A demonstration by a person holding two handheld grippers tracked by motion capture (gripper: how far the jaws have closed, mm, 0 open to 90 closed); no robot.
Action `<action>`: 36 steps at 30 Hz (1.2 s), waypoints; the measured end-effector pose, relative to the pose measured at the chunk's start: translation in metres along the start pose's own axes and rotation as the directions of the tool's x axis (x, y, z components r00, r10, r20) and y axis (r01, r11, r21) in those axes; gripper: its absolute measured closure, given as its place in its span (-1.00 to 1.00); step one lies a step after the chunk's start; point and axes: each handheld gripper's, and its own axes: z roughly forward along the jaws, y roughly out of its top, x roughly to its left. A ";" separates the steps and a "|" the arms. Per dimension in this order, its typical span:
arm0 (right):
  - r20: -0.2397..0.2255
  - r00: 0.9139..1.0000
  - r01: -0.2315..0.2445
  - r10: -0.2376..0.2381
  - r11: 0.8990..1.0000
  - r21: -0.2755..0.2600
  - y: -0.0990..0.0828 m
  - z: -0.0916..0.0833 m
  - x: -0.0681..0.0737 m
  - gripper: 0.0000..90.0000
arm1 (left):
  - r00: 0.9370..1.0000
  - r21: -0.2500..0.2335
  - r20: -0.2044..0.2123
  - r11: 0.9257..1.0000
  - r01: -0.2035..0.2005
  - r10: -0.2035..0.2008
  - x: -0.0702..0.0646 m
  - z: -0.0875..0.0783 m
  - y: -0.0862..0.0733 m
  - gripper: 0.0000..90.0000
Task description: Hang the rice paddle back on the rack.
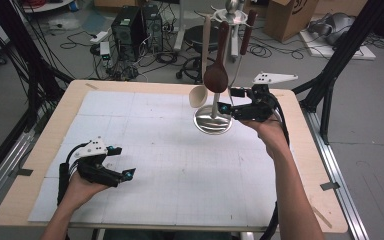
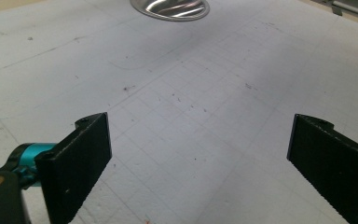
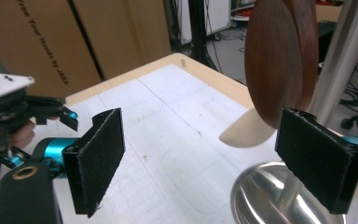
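A dark wooden spoon [image 1: 216, 75] is seen hanging bowl-down from a metal utensil stand [image 1: 213, 122] at the far right of the tabletop [image 1: 40, 150], with a pale wooden spoon [image 1: 198, 96] hung just beside it and a third dark-handled utensil [image 1: 247, 30] suspended from the same rack. The right gripper [image 1: 226, 100] is held level just beside the stand's round base, its jaws spread wide with nothing pinched between them; in the right gripper view the dark spoon's bowl [image 3: 279, 60] is shown just above and behind the right-hand pad [image 3: 314, 158], whether touching cannot be told. The left gripper [image 1: 121, 161] is held low over the white gridded mat [image 1: 180, 175] at the near left, well apart from the stand, its jaws likewise spread and empty.
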 end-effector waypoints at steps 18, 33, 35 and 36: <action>0.010 1.000 -0.022 0.022 1.000 0.014 -0.035 -0.005 0.004 -0.78 | 1.000 0.006 0.003 1.000 0.008 -0.008 0.001 0.001 0.000 -0.84; 0.037 0.999 -0.015 0.013 0.998 0.060 -0.069 -0.007 0.011 -0.97 | 1.000 0.020 0.005 1.000 0.015 -0.015 0.003 0.002 -0.001 -0.96; 0.030 0.999 -0.012 0.010 0.998 0.061 -0.073 -0.007 0.012 -0.98 | 1.000 0.019 0.001 1.000 0.017 -0.017 0.003 0.002 -0.002 -0.96; 0.032 0.999 -0.011 0.009 0.998 0.065 -0.076 -0.008 0.013 -0.99 | 1.000 0.019 0.000 1.000 0.017 -0.017 0.003 0.002 -0.002 -0.96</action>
